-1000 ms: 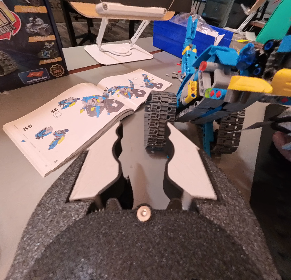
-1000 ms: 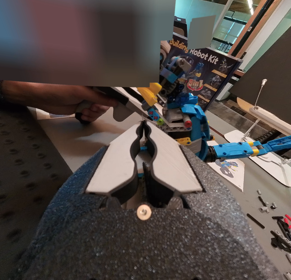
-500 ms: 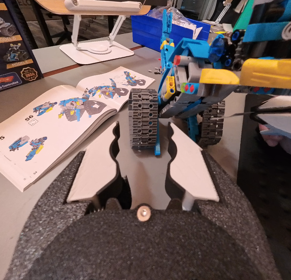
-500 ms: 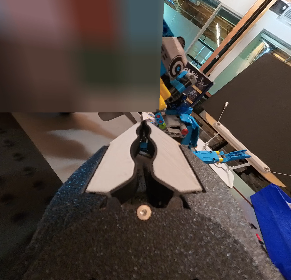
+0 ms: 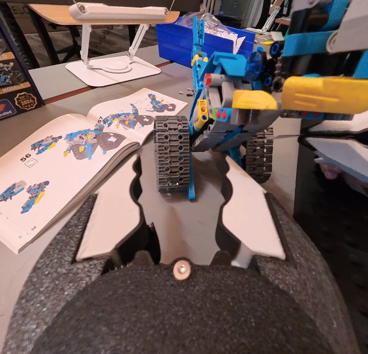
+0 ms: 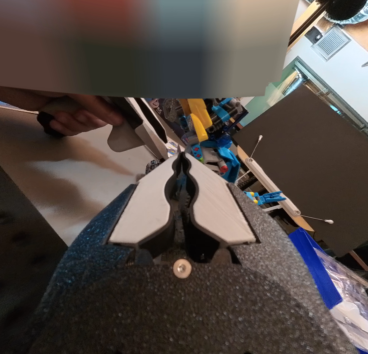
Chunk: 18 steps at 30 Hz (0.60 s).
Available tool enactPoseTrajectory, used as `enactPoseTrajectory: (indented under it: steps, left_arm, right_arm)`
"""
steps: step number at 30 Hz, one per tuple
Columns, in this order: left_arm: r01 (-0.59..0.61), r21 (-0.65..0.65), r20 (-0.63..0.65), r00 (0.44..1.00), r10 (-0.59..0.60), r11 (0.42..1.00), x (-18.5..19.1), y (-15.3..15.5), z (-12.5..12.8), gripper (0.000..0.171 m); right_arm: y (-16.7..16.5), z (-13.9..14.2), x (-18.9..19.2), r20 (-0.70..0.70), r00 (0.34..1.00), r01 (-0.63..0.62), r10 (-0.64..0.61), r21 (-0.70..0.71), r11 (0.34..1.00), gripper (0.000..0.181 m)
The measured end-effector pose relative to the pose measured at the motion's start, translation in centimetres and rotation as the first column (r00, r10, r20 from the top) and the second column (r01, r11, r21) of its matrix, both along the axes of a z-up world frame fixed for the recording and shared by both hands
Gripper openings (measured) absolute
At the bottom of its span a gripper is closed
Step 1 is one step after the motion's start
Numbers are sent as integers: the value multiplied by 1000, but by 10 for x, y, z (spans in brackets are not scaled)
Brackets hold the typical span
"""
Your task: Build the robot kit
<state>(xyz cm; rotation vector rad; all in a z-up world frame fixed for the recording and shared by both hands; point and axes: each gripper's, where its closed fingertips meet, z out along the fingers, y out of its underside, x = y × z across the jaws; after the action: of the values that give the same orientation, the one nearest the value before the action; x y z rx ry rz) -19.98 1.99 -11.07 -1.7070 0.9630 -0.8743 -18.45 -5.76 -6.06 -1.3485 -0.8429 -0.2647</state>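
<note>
Standing on the grey table (image 5: pixel 59 81), the blue and grey brick-built robot (image 5: pixel 225 97) rests on its dark grey tracks (image 5: pixel 172 153). The left claw (image 5: pixel 182 161) is low over the table with its 2 fingers wide apart. It holds nothing, and the nearer track is just in front of the tips. The right claw (image 6: pixel 182 156) has its fingers pressed together at the tips, close against the robot's body below the yellow parts. I cannot tell if a thin piece is pinched there. An open instruction booklet (image 5: pixel 79 145) lies just left of the robot. Behind are a white folding stand (image 5: pixel 111 65), a blue bin (image 5: pixel 199 43) and the kit box (image 5: pixel 12 85).
</note>
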Motion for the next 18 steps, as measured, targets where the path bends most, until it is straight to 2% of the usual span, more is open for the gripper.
enactPoseTrajectory:
  steps: [1,8,13,18]
  left_arm:
    - [-1,13,0,1000,1,1000,0,0,1,87]
    - [55,107,-27,998,-52,993,11,-14,3,104]
    - [45,161,-16,999,-43,986,14,-14,9,107]
    - [42,128,26,999,-46,991,14,-12,13,107]
  right_arm:
    - [1,-1,0,12,1000,7,-7,3,1000,0]
    - [5,-1,0,34,999,36,-36,20,999,0]
    - [7,0,0,34,998,43,-44,25,999,0]
    - [6,1,-1,56,997,48,-51,45,998,0]
